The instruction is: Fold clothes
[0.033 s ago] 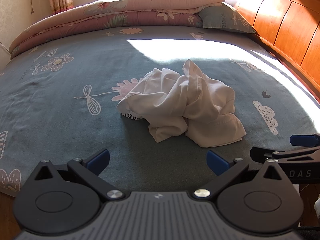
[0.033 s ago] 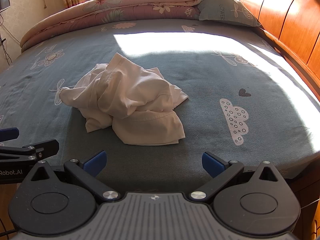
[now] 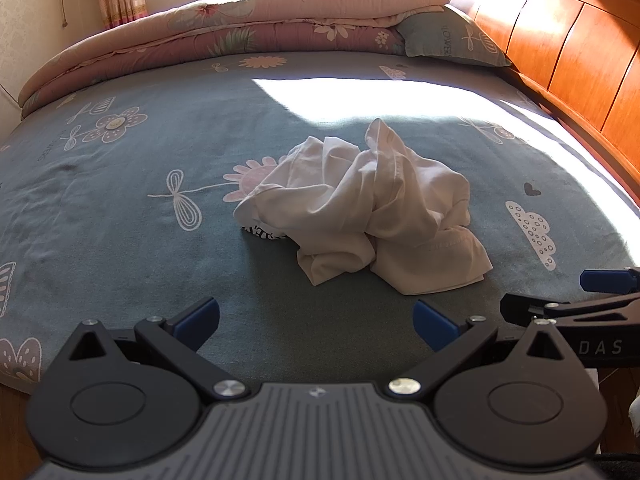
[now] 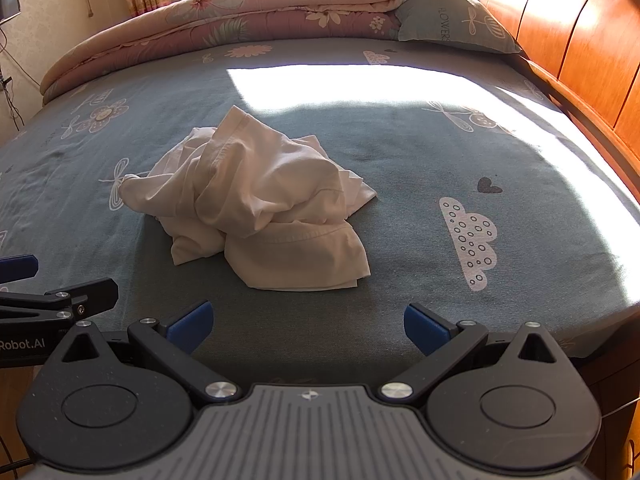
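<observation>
A crumpled white garment (image 3: pixel 360 208) lies in a heap near the middle of the blue-grey flowered bedsheet (image 3: pixel 120 208); a bit of black-and-white print shows under its left edge. In the right wrist view the same garment (image 4: pixel 256 200) sits left of centre. My left gripper (image 3: pixel 316 320) is open over the bed's near edge, short of the heap, with nothing between its blue pads. My right gripper (image 4: pixel 308 322) is likewise open and empty, beside the left one. Each gripper shows at the edge of the other's view.
A folded pink floral quilt (image 3: pixel 224 28) lies along the far side of the bed, with a blue-grey pillow (image 3: pixel 448 40) at its right end. The wooden headboard (image 3: pixel 580 52) runs down the right. A sunlit patch crosses the sheet behind the garment.
</observation>
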The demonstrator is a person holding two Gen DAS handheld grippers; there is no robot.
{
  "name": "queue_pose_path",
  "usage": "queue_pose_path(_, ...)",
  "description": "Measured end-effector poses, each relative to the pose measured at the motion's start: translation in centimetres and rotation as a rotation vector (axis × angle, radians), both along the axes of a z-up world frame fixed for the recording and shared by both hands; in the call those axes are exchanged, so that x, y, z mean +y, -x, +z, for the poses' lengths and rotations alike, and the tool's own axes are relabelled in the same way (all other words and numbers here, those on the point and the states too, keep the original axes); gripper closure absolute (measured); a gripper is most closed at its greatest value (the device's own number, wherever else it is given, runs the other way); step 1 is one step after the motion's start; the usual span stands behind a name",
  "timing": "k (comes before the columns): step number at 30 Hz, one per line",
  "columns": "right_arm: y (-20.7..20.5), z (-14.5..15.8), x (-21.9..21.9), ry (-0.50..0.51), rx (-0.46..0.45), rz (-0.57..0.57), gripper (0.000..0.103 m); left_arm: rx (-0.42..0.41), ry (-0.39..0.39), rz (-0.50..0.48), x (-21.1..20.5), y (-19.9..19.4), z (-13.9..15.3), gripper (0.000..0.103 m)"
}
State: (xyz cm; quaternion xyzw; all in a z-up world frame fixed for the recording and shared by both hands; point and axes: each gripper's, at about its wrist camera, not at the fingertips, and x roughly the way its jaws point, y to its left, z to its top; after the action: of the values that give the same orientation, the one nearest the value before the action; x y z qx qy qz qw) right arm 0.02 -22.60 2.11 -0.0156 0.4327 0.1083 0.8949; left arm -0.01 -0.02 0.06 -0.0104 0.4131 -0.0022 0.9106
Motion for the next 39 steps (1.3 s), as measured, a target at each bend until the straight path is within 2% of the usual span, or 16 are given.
queue_pose_path(16,-0.02,0.13,-0.16,-0.004,0.01,-0.009,0.0,-0.009,0.001,-0.017,-0.31,0.0,0.21,0.0)
queue_pose_path(39,0.15,0.26,0.3,0.027,-0.032,-0.007,0.0,-0.021,0.01,-0.013,-0.04,0.31,0.19,0.0)
